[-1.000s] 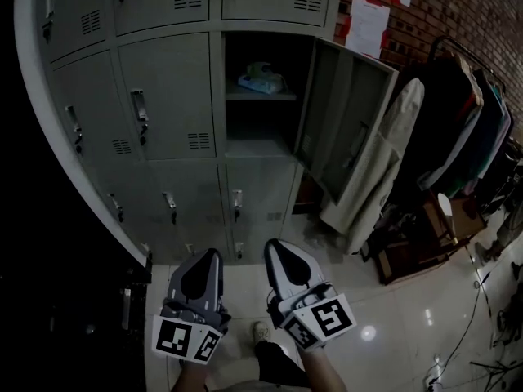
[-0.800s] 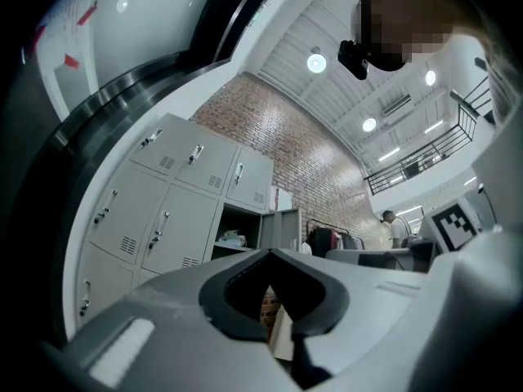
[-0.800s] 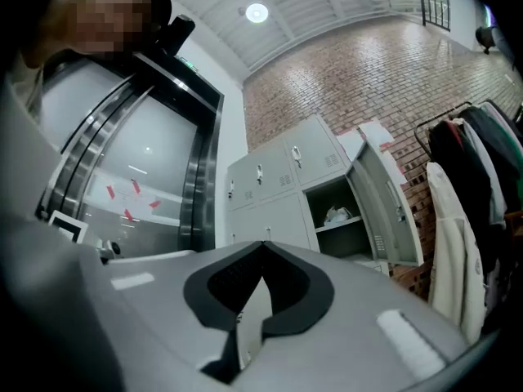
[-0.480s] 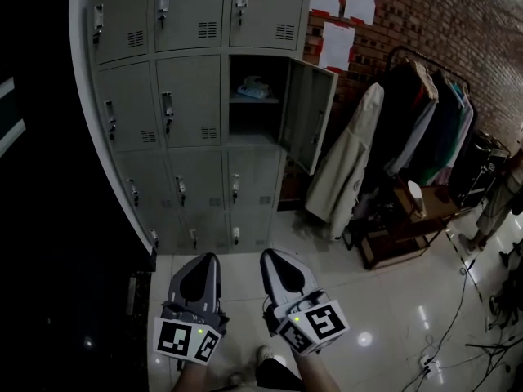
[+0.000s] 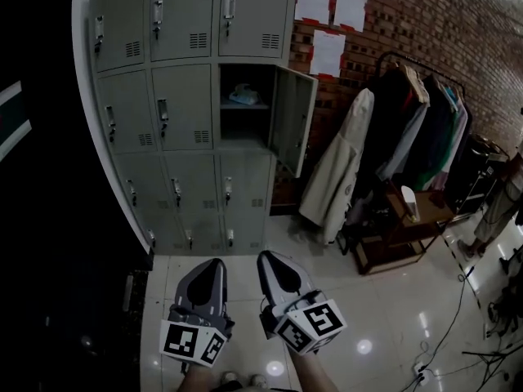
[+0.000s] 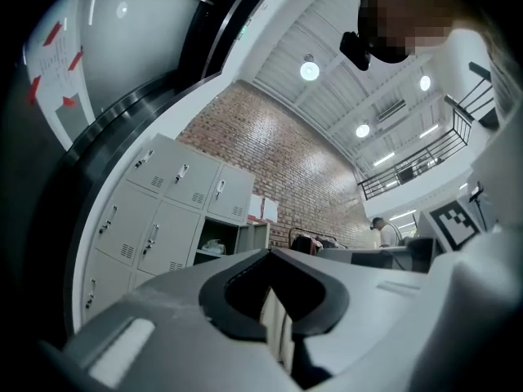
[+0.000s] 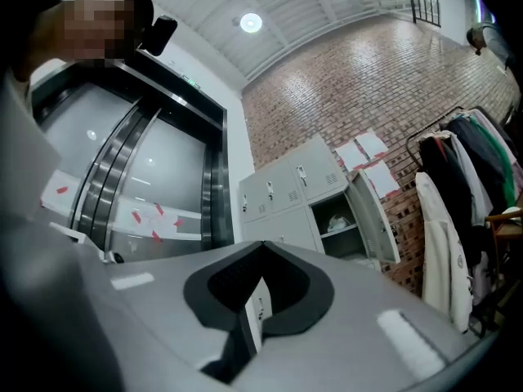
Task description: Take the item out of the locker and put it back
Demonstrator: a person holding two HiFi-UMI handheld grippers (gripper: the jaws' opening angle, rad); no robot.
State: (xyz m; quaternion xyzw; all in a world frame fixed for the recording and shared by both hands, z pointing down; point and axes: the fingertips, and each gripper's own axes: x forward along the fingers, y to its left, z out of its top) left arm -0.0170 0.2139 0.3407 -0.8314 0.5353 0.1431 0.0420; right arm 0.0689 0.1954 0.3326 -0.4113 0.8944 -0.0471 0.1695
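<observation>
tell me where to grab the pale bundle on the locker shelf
Probably its near edge, straight in through the open front of the locker. The pale bundle lies low on the shelf with walls either side, and the door swung out to the right, so only the front is free.

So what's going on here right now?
A person stands some way from the lockers, holding the left gripper and right gripper low in front, both shut and empty. One locker is open, its door swung right, and the pale item lies on its shelf, untouched.
</observation>
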